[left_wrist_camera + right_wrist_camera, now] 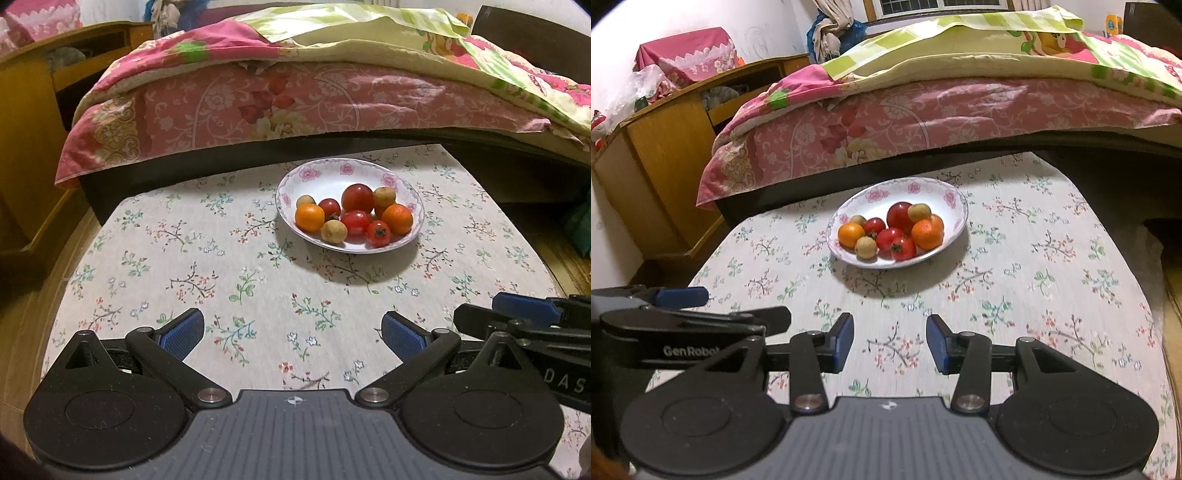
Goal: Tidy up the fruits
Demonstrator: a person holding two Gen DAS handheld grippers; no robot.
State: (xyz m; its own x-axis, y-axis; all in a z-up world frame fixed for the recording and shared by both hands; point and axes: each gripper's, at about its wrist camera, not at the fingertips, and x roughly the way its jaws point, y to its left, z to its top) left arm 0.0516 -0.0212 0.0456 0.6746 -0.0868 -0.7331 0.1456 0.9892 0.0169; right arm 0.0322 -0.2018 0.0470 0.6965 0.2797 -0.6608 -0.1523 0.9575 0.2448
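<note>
Left gripper [291, 338]: wide open, empty | right gripper [890, 341]: partly open, empty | fruits were all in the far bowl [406, 186] | best: reach slowly, pinch softly.

Left hand-held gripper [291, 334] gapes empty; right hand-held gripper [890, 341] narrower, empty.

Both wrist cameras look forward and down from near the table's [184, 258] front edge, sharing the fruit bowl [402, 242] ahead.
</note>
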